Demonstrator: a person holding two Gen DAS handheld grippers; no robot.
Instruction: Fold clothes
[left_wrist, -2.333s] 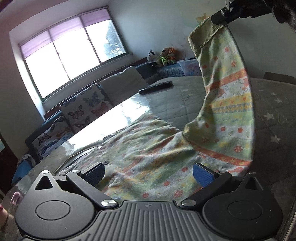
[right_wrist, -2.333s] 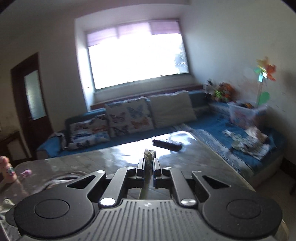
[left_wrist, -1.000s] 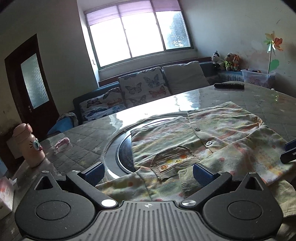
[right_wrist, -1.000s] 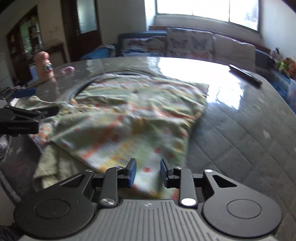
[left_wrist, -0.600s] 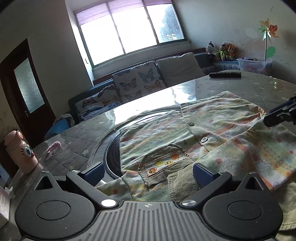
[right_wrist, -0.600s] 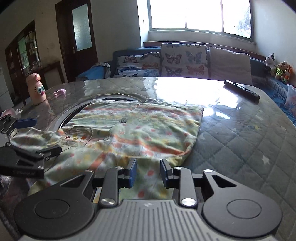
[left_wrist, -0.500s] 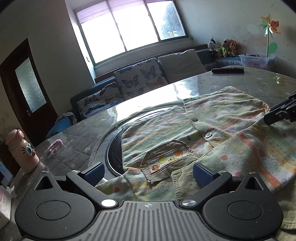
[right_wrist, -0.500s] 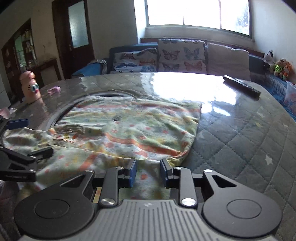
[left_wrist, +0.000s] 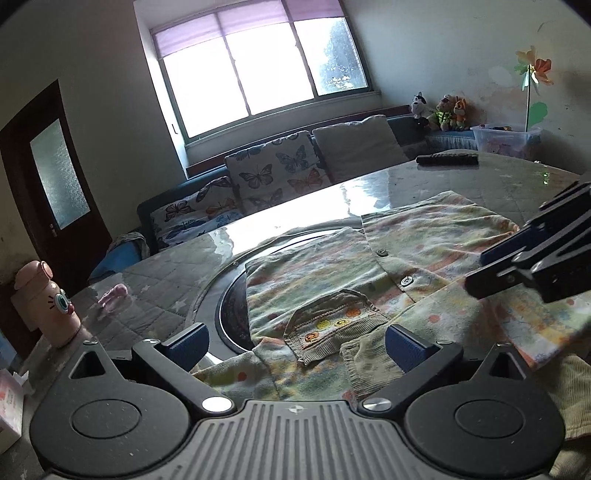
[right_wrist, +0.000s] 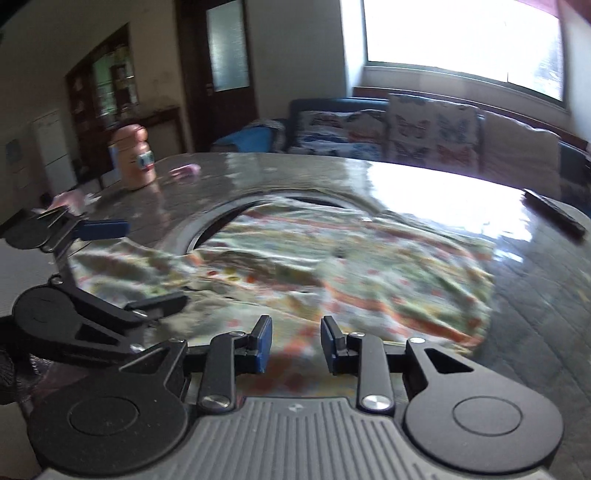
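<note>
Shirt (left_wrist: 424, 258) near table (right_wrist: 535, 295) edge, seemingly; grippers apart, empty

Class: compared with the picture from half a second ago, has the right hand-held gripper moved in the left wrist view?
Yes. The right hand-held gripper has pushed further in from the right edge, over the shirt, towards its buttons.

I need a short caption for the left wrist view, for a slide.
Left gripper, jaws open, over a patterned shirt spread on the table.
</note>
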